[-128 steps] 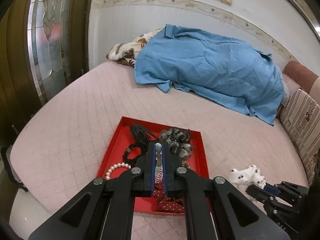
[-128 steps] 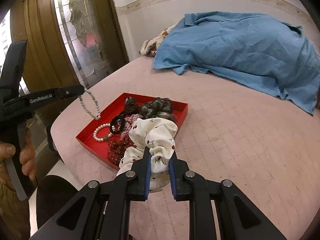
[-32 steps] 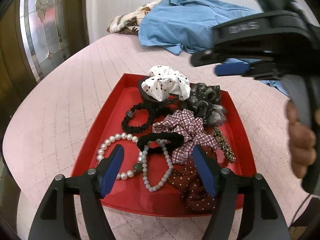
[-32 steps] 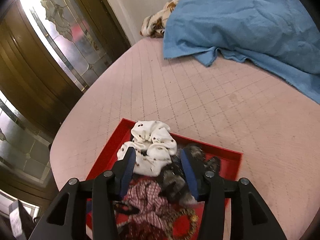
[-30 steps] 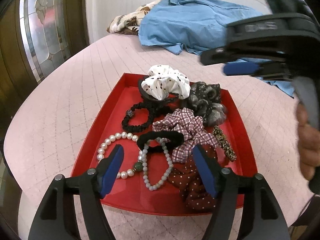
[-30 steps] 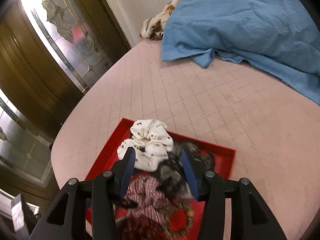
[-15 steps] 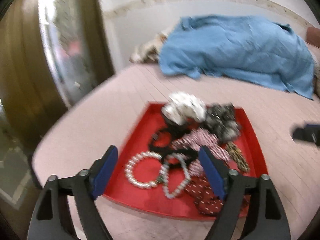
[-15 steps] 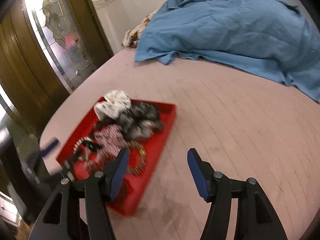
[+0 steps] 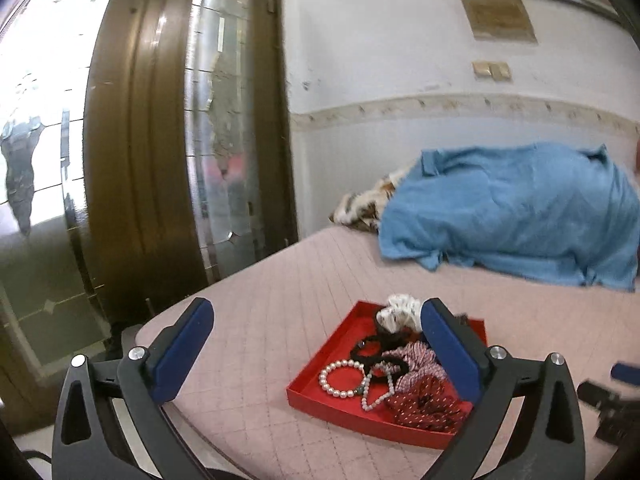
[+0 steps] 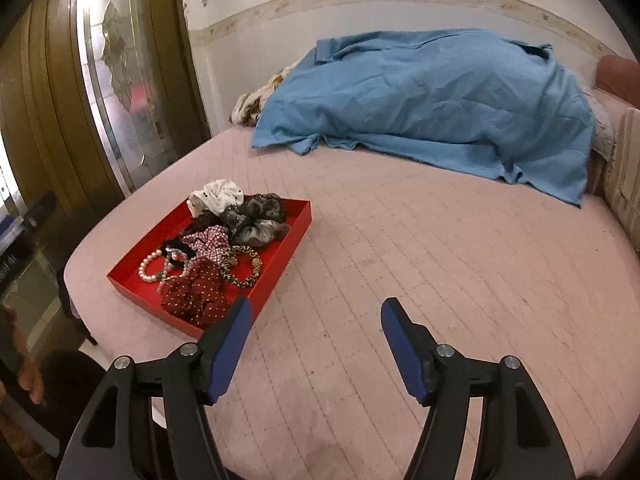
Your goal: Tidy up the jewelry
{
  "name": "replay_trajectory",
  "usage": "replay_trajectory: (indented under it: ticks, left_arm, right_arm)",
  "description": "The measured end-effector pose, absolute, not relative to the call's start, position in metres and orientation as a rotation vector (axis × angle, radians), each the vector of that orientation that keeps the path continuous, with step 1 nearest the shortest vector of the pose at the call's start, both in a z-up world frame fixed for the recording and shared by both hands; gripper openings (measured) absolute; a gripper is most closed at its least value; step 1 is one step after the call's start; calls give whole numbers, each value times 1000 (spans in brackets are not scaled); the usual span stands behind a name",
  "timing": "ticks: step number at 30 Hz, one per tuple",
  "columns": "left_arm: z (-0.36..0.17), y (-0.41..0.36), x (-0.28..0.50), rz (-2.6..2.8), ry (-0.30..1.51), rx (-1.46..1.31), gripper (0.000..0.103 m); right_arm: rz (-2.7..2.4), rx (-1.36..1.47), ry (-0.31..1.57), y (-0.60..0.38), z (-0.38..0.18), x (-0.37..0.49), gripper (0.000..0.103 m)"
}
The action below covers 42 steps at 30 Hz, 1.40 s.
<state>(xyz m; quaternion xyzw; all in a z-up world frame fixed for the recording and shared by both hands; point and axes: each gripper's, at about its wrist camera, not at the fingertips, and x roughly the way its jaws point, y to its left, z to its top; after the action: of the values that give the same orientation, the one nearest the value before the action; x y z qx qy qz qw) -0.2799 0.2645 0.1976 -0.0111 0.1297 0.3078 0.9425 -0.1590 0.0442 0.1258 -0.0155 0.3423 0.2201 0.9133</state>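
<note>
A red tray (image 9: 320, 398) (image 10: 294, 236) lies near the front edge of the pink bed. It holds a white dotted scrunchie (image 9: 400, 314) (image 10: 216, 196), a grey one (image 10: 256, 218), a checked one (image 10: 208, 240), a dark red dotted one (image 9: 424, 402) (image 10: 196, 290), black hair ties (image 9: 374, 350), a leopard band (image 10: 242, 266), a pearl bracelet (image 9: 340, 380) (image 10: 150, 268) and a pale bead bracelet (image 9: 376, 392). My left gripper (image 9: 316, 340) is open and empty, back from the tray. My right gripper (image 10: 316, 328) is open and empty, over bare bed right of the tray.
A blue cloth (image 10: 432, 96) covers a heap at the back of the bed (image 10: 420, 264), over a patterned blanket (image 9: 364, 204). A wood and glass door (image 9: 168, 152) stands at the left. A striped cushion (image 10: 624, 160) lies at the right edge.
Both grippers have drawn back and up from the tray, open and empty. The white scrunchie and the bead bracelet, held 4.3 s ago, lie in the tray.
</note>
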Motion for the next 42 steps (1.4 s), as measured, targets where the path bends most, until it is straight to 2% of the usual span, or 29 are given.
replay_trajectory:
  ticks: [7,11,42]
  left_arm:
    - [211,256,-293,542,280,-146,103]
    - [206,246,-286,530,320,-115,103]
    - [163,213,-258,458,572,-36,103]
  right_arm:
    - [446,-30,635,34,142,-181,77]
    - [442,-37,581,30,151,-192,84]
    - [402,-57,596,27,128,-194,89]
